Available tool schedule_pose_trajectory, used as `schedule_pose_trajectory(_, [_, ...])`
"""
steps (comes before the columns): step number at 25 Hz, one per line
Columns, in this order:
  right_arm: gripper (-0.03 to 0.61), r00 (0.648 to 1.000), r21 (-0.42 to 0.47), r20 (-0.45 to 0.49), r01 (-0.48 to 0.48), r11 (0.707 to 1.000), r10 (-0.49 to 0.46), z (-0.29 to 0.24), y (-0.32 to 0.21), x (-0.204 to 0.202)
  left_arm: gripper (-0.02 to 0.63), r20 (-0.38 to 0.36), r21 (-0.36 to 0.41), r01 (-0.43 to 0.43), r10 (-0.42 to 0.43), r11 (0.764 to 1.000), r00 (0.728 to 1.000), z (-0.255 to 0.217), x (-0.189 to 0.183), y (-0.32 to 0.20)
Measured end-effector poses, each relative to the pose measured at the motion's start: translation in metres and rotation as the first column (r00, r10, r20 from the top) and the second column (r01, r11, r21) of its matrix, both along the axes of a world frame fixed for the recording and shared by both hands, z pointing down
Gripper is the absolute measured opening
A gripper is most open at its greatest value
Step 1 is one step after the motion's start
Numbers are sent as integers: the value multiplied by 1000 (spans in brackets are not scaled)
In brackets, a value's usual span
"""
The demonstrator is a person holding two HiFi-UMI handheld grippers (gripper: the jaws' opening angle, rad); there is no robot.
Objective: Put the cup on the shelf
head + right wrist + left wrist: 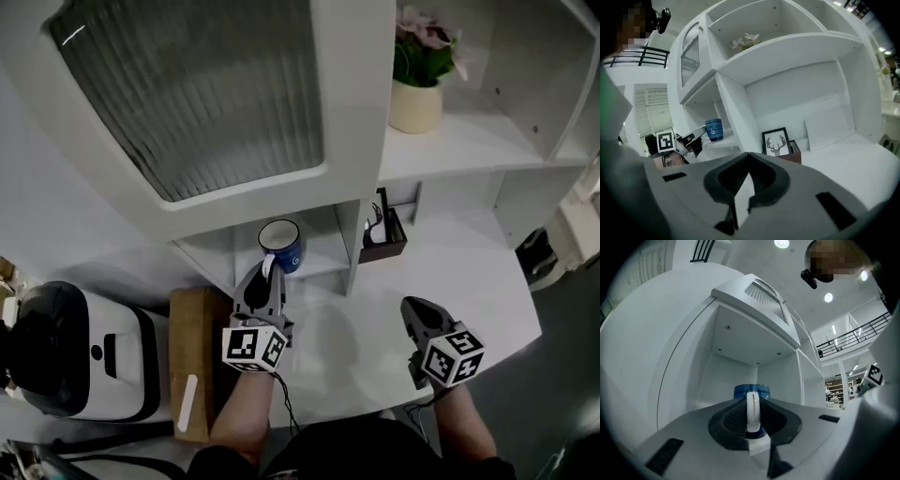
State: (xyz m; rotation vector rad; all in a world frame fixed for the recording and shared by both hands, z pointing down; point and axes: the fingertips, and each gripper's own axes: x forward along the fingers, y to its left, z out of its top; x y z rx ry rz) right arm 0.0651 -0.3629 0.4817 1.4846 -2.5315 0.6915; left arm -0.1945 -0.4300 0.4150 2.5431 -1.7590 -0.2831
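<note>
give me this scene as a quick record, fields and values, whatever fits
cup: blue mug with a white handle
cup location: front of the lower shelf compartment
resting or lifted: cannot tell
left gripper: shut on the mug's handle
right gripper: shut, empty, over the table
upper shelf: potted plant
right of the compartment: framed deer picture

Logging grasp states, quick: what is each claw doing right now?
Left claw: shut on the handle of the blue cup.
Right claw: shut, empty.
</note>
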Motion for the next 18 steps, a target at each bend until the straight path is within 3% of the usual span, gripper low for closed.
schedule_pose_trajectory(18, [4,999,-16,31,-15,1000,15,9,-1,7,53,83,-87,67,-60,994,995,17,8,-23])
